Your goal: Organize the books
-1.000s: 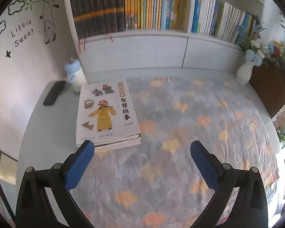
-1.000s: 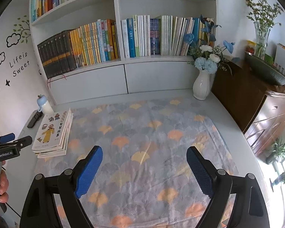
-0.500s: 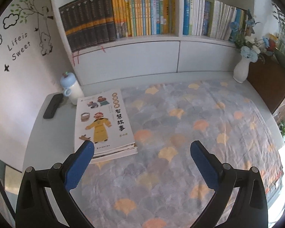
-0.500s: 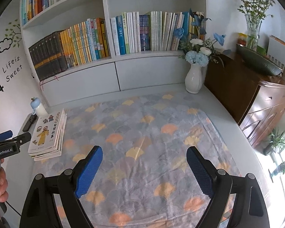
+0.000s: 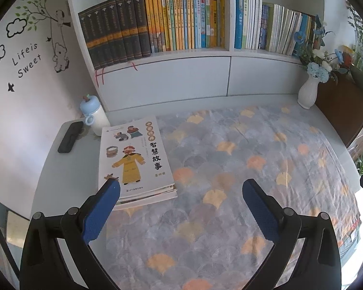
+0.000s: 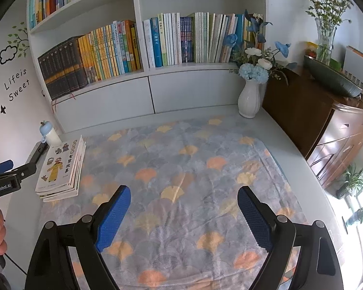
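On the patterned tabletop (image 5: 230, 217), both hand-held grippers, left (image 5: 181, 191) and right (image 6: 184, 198), hang released; a skewed grab could topple the book stack (image 5: 135, 162).

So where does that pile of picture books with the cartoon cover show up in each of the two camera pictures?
Left wrist view: the pile of picture books lies left of centre, just beyond the left gripper's left-hand finger.
Right wrist view: the same pile sits small at the far left edge of the patterned cloth.
Shared landmark: the blue-capped bottle standing just behind the pile.
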`<state>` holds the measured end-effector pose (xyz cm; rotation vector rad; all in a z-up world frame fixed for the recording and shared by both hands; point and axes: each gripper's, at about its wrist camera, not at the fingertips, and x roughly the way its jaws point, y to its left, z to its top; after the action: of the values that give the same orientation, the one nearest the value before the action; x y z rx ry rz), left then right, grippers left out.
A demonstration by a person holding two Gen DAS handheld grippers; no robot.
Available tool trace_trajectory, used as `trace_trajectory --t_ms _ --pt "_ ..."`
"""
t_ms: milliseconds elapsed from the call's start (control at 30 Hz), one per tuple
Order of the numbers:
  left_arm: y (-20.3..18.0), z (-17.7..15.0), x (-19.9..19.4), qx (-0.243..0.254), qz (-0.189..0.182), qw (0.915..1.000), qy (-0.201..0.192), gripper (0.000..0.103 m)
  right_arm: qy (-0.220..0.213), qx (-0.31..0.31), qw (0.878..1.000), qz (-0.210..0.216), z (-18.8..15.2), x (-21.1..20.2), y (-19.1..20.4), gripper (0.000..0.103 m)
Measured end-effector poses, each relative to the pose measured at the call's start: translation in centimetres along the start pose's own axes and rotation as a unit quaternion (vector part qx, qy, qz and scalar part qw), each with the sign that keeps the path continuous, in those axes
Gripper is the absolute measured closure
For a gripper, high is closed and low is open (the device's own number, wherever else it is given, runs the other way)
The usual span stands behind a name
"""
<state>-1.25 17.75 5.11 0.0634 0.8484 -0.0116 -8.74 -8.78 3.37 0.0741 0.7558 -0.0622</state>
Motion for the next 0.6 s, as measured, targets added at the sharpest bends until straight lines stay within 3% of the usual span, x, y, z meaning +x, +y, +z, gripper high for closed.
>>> trace_trajectory --t_ms 600 --pt "-1.8 -0.1 1.1 0.023 -0.008 0.9996 0.014 0.002 0.008 -0.001 1.000 0.004 -0.3 0.9 -0.1 0.015"
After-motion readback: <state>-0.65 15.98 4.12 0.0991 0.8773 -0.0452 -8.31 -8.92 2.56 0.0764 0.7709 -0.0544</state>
